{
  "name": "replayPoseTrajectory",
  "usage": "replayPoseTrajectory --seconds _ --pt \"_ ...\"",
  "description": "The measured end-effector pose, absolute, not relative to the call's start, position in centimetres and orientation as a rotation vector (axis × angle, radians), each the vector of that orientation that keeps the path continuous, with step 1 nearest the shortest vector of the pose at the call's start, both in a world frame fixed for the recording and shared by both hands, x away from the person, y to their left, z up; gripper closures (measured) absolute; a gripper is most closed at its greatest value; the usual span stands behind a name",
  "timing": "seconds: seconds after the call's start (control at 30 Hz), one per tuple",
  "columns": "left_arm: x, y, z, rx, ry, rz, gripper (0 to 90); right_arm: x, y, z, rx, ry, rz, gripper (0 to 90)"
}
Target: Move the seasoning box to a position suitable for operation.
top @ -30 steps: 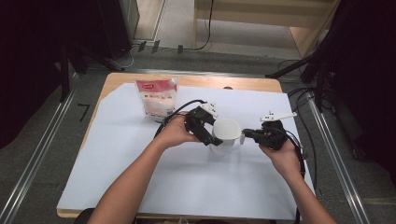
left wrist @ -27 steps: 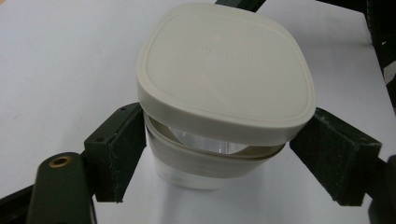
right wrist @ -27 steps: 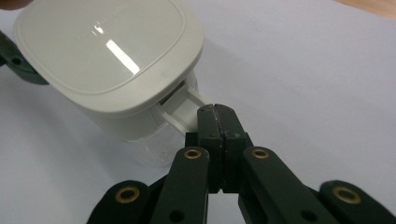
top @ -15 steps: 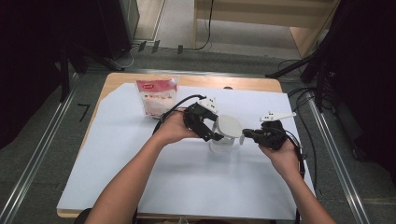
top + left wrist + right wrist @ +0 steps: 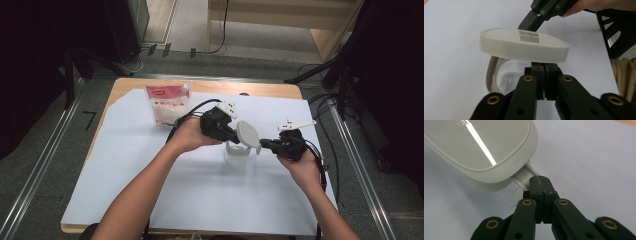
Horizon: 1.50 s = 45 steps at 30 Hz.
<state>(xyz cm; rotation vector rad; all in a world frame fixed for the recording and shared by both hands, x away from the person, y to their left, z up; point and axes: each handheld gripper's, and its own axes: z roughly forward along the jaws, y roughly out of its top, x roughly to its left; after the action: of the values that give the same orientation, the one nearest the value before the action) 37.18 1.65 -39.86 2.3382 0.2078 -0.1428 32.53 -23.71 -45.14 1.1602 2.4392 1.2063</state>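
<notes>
**Lifting a lid off a clear container, both tools clamped**

Working at a wooden table (image 5: 260, 90) covered by a white sheet (image 5: 150, 190). Reaching in from the near edge with both forearms, meeting around the middle of the sheet. Leaving a red-and-white bag (image 5: 167, 102) at the far left, well apart from the container.

Standing the clear container (image 5: 235, 152) with its cream rim on the sheet between the two tools. Seen open in the left gripper view (image 5: 491, 75), with pale powder inside. Holding the cream lid (image 5: 247, 134) tilted just above the mouth, clear of the rim on the near side (image 5: 524, 46).

Pinching the lid's edge with the left gripper (image 5: 234, 137), having just closed its jaws. Pads pressed together right under the lid's rim (image 5: 545, 75), with the exact pinch point hidden.

Clamping the right gripper (image 5: 263, 145) tight on the container's small side tab (image 5: 525, 175), just below the lid (image 5: 481, 147).
</notes>
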Motion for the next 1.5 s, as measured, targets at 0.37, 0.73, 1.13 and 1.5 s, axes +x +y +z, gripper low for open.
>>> replayPoseTrajectory --seconds 0.37,0.73,1.13,1.5 --pt "37.6 0.3 -39.2 2.346 0.28 -0.208 90.0 32.5 -23.8 -45.2 1.18 2.436 1.24 90.0" --pt "37.7 -2.0 -38.9 2.352 0.283 -0.21 90.0 32.4 -24.0 -45.4 1.206 2.42 1.298 90.0" --pt "37.7 -2.8 -39.4 2.368 0.309 -0.22 89.9 32.3 -24.0 -45.4 1.205 2.417 1.309 90.0" --pt "37.5 0.5 -38.3 2.314 0.326 -0.159 57.9 32.1 -24.7 -45.0 1.212 2.399 1.355 90.0"
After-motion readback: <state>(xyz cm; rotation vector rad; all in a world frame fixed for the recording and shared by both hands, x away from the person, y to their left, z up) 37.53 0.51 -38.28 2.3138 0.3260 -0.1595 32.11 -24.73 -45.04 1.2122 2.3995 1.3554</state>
